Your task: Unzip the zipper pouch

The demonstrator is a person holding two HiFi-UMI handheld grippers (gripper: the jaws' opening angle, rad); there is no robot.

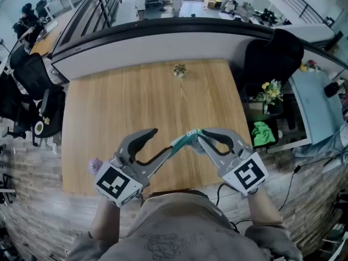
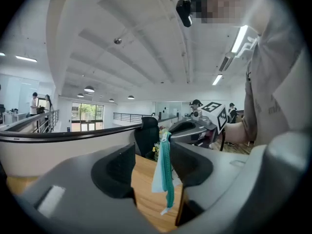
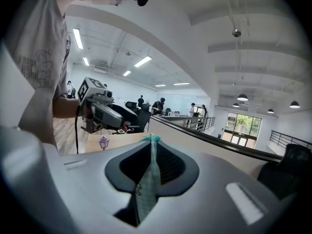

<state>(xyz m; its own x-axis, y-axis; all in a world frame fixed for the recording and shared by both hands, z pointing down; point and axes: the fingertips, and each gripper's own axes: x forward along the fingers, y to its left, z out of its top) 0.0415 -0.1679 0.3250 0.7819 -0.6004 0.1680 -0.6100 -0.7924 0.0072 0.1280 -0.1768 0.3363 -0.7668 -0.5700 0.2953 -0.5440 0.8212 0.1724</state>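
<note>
A teal zipper pouch (image 1: 182, 142) hangs in the air above the wooden table (image 1: 136, 102), held up between the two grippers. My right gripper (image 1: 200, 135) is shut on the pouch's upper end; in the right gripper view the jaws (image 3: 152, 147) pinch the thin fabric (image 3: 145, 186) edge-on. My left gripper (image 1: 163, 140) stands wide open at the pouch's lower end. In the left gripper view the pouch (image 2: 166, 172) dangles between the fingers of that gripper (image 2: 152, 160), close to the right finger and apart from the left one.
A small purple figurine (image 1: 95, 166) stands near the table's front left edge, also seen as a little lantern shape (image 3: 104, 141). A small plant ornament (image 1: 179, 70) sits at the far edge. A black chair (image 1: 272, 56) and flowers (image 1: 270, 93) are to the right.
</note>
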